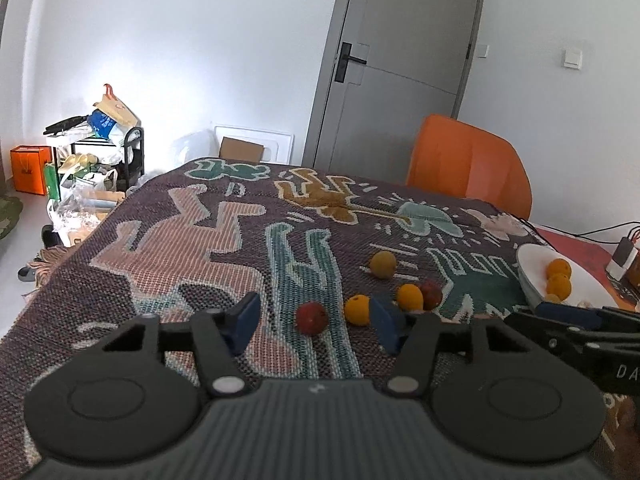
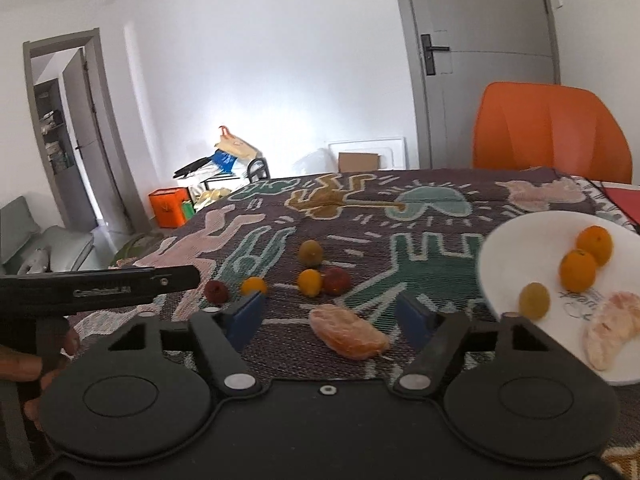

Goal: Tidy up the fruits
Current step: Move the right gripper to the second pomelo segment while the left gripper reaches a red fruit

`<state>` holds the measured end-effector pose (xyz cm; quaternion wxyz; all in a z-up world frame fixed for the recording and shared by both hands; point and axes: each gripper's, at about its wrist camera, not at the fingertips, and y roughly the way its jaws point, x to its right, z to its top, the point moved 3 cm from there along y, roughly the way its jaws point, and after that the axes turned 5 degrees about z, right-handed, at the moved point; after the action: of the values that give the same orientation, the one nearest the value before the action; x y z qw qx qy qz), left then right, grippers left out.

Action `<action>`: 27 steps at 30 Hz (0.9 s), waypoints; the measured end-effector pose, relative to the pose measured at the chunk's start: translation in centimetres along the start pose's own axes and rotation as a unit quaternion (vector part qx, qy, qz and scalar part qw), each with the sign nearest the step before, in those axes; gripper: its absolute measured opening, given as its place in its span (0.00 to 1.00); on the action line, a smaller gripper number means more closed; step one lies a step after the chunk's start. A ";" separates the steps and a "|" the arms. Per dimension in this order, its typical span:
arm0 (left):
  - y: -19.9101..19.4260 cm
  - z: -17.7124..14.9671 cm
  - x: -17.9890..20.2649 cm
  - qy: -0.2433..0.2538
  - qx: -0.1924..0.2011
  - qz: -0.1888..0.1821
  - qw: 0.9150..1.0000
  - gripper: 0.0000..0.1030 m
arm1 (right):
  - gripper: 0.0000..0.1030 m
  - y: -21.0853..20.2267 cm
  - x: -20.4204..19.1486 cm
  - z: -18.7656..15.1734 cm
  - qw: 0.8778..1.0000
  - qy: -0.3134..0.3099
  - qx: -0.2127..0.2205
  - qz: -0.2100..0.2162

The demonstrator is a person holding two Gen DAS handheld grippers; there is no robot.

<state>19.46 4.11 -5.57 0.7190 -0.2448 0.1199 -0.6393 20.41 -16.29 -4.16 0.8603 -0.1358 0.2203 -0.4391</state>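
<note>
my left tongs (image 1: pixel 312 322) hang spread above the patterned blanket (image 1: pixel 168 240) that covers the counter, with nothing between the blue pads (image 1: pixel 244 318). a dark red fruit (image 1: pixel 312 318) lies on the blanket right in the gap ahead of them, and a small orange fruit (image 1: pixel 358 310) sits just beside it, partly behind my right-hand pad. further on, another small orange fruit (image 1: pixel 409 297) touches a second red fruit (image 1: pixel 431 294), and a dull yellow-brown fruit (image 1: pixel 383 264) lies apart behind them.

my right tongs (image 2: pixel 332 314) are spread wide too, gripping nothing. a peeled citrus piece (image 2: pixel 347 332) lies on the blanket between the pads, closer to me than the loose fruit. off to the right stands the white plate (image 2: pixel 516 240), which appears tilted, its near edge partly behind my right finger. on it i see two oranges (image 2: pixel 578 271) touching each other, a yellow-green fruit (image 2: pixel 534 300) near the rim, and more peeled citrus segments (image 2: pixel 608 328) at the near side. i can also see the left gripper's black body (image 2: pixel 100 286) coming in from the left, with the operator's hand (image 2: pixel 24 364) on its grip.

an orange chair (image 2: pixel 552 132) stands at the far side of the counter, a grey door (image 1: pixel 400 60) behind it.
</note>
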 end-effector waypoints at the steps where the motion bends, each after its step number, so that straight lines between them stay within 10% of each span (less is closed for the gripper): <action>1: 0.2 0.0 0.0 0.000 -0.001 0.000 1.000 0.54 | 0.62 0.2 0.0 0.0 1.000 0.000 -0.002 0.000; 27: 4.1 -0.6 -0.4 -0.021 -0.038 0.002 0.999 0.20 | 0.44 4.0 0.1 0.5 0.999 0.002 -0.042 0.014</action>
<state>22.64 4.67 -8.20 0.7126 -0.2852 0.1300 -0.6277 23.52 -14.06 -5.46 0.8597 -0.1674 0.2423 -0.4174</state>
